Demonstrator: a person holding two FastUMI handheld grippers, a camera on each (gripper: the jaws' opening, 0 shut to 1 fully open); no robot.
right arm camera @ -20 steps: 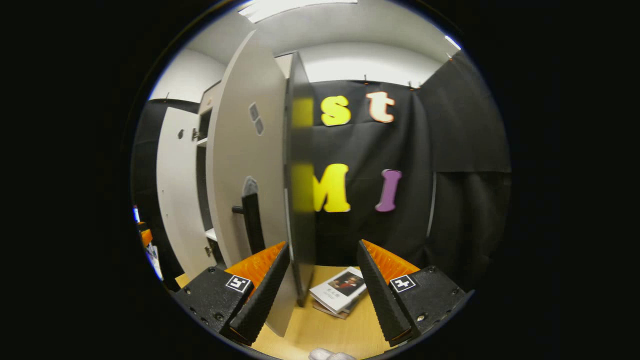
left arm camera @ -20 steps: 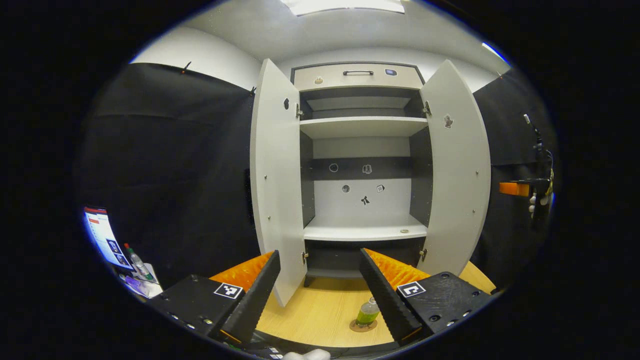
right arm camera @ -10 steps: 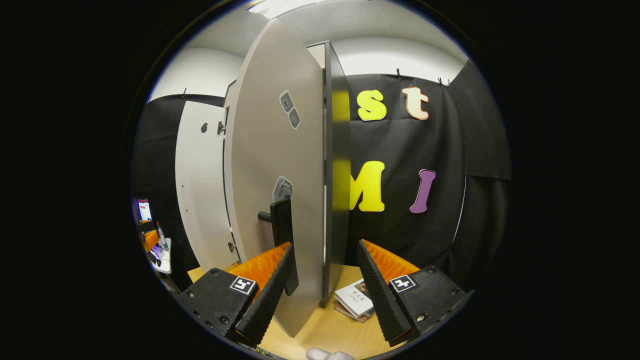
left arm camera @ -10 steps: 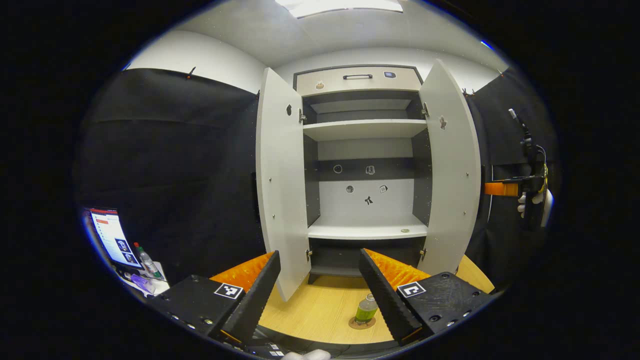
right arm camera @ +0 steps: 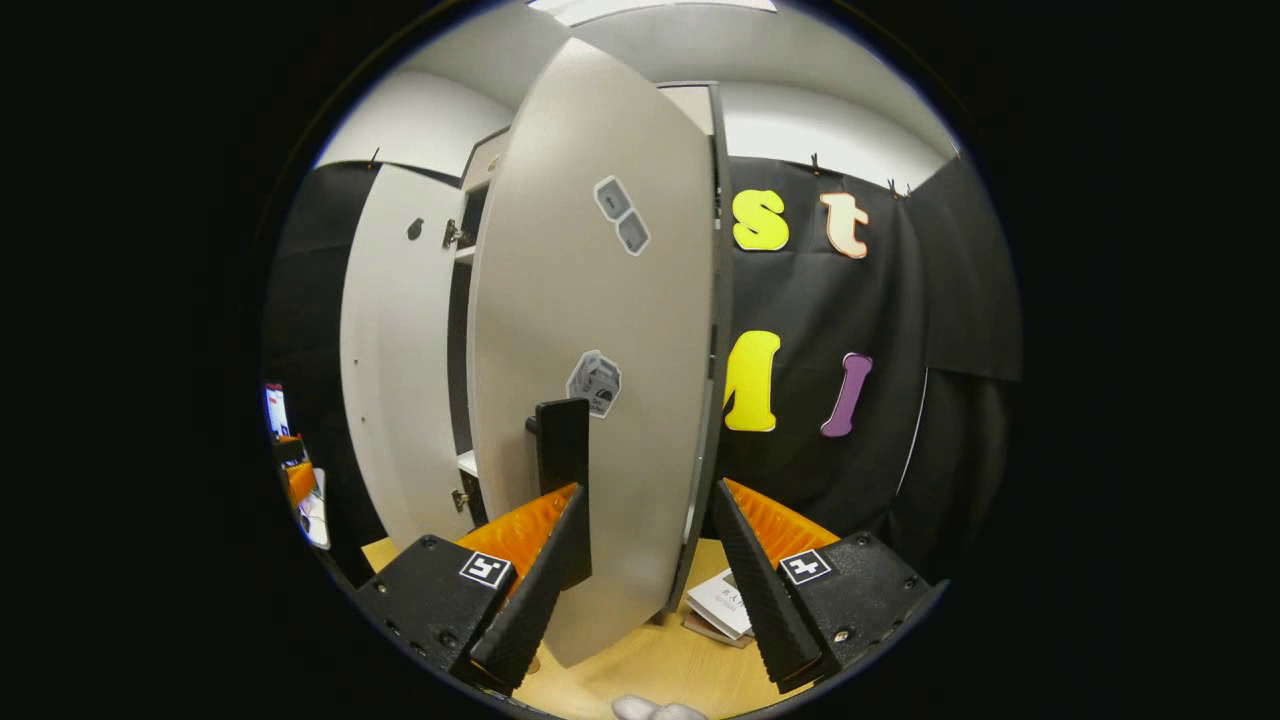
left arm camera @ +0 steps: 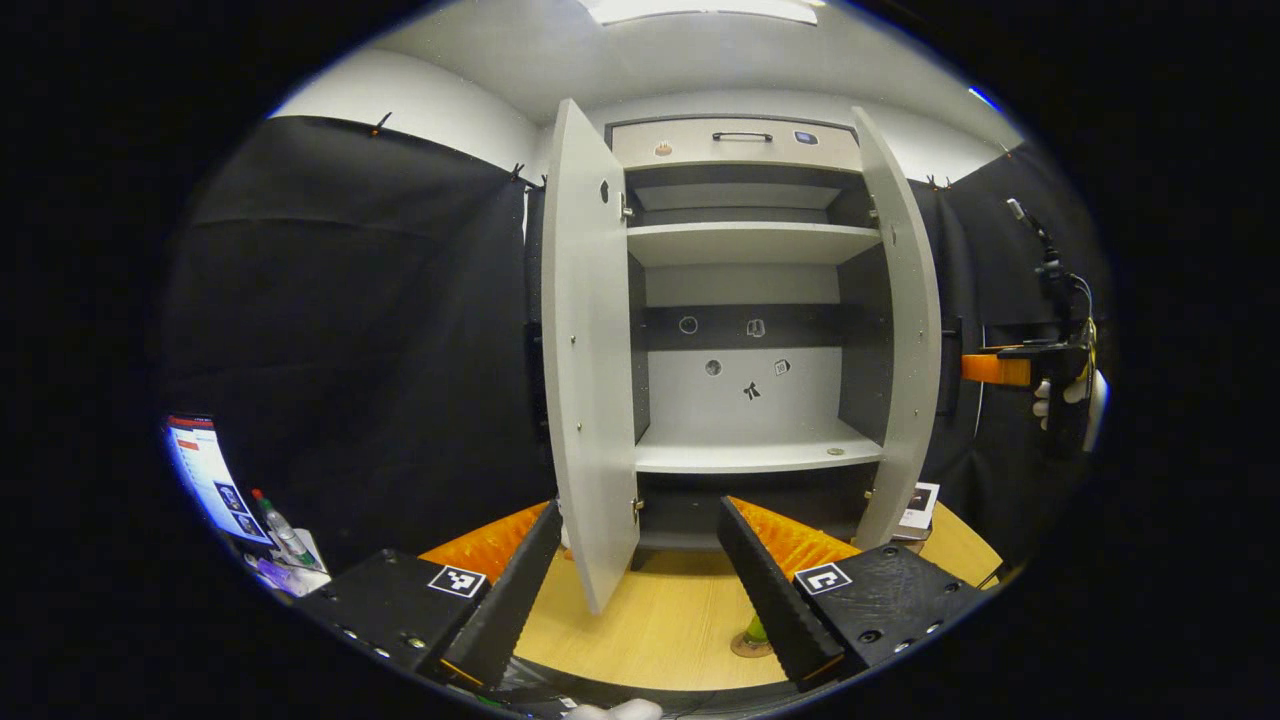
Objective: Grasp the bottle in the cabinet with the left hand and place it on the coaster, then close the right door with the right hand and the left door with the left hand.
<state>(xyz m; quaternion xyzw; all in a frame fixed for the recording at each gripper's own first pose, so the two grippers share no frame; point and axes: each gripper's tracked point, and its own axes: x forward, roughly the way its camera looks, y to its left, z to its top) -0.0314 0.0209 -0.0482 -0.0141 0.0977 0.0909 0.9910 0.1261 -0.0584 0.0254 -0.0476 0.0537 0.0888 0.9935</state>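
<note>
Right door [right arm camera: 600, 400] has swung further shut since a second ago; my right gripper [right arm camera: 650, 560], jaws spread, could slip off its edge and stall it.

- The cabinet [left arm camera: 745, 300] is pale grey-white with dark charcoal side walls and a dark band across its back panel.
- Its left door [left arm camera: 588, 350] and right door [right arm camera: 600, 330] are plain light grey — the right one carries a black handle [right arm camera: 562, 445] and small grey stickers.
- The tabletop [left arm camera: 660, 620] is light wood grain.
- The bottle [left arm camera: 757, 630] shows green beside a brown coaster [left arm camera: 745, 648].
- The booklet [right arm camera: 722, 603] is white.
- Each gripper body bears a black-and-white square marker [left arm camera: 457, 581].
</note>
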